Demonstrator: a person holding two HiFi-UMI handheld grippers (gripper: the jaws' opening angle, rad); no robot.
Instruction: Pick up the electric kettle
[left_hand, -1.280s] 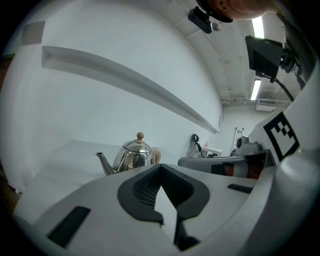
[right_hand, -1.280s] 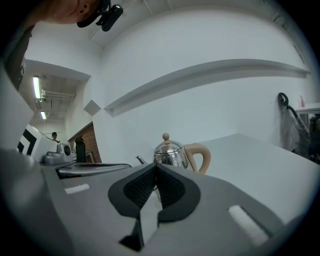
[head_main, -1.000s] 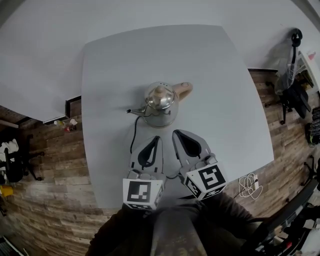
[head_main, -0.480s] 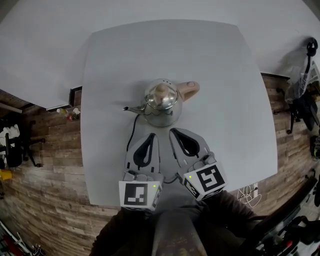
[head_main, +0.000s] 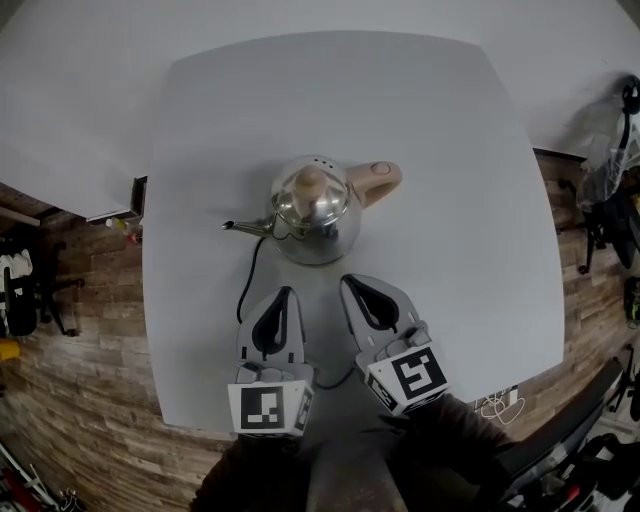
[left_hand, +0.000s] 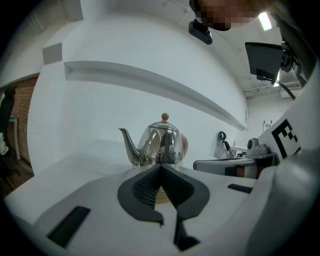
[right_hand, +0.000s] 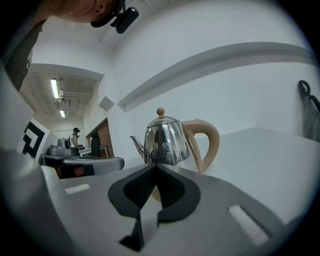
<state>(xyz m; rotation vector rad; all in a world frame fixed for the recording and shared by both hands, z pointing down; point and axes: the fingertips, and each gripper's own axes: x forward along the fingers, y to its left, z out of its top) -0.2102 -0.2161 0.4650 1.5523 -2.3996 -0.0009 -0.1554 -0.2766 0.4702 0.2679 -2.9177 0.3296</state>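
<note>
On the white counter (head_main: 450, 150), near its middle, stands the shiny electric kettle (head_main: 312, 212). Its thin spout (head_main: 238, 226) points to 9 o'clock. A black cord (head_main: 248, 280) runs from the kettle toward 7 o'clock. The left gripper (head_main: 286, 291) is at 7 o'clock from the kettle, near it but apart. Its fingers (left_hand: 142, 190) are clenched tight with nothing between them. The right gripper (head_main: 349, 281) is at 5 o'clock from the kettle, close to it. Its fingers (right_hand: 142, 187) are clenched too and hold nothing. The kettle's tan handle (head_main: 378, 180) sticks out at 2 o'clock.
</note>
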